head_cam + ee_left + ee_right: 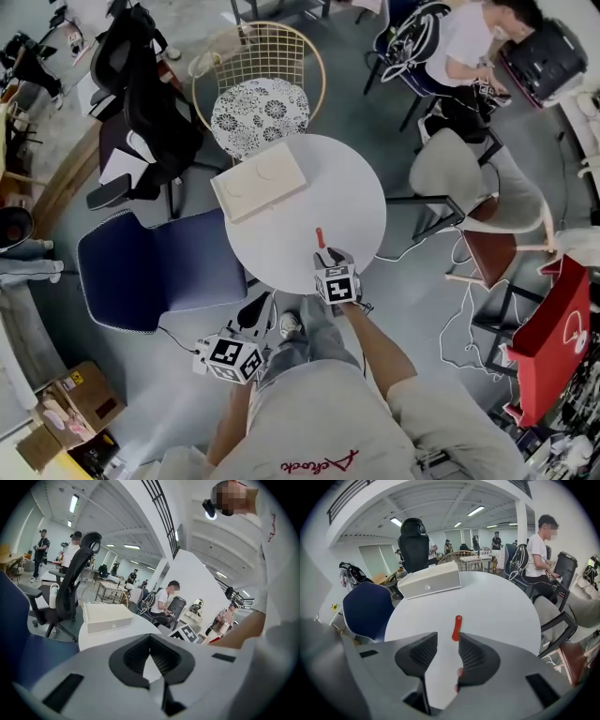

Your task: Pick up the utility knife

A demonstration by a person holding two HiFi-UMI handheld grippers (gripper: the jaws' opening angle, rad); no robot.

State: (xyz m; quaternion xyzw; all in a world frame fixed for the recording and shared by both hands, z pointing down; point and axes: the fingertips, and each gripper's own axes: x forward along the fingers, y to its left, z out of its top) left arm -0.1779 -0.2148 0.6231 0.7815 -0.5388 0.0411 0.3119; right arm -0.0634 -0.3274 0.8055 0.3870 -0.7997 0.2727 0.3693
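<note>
A: Two grippers out, but the right gripper (447,641) is the nearer one: jaws parted, nothing between them, hovering over the white table (361,178).
B: And the utility knife (456,627)?
A: Red, flat on the table dead ahead, near end just at the jaw mouth, long axis running away from the tips, a shade toward the right jaw.
B: Left gripper (150,638)?
A: Well apart, off the table's near side, jaws closed on nothing.
B: Any print?
A: None legible on the knife or the beige box (260,180); the shirt's red script I can't read
</note>
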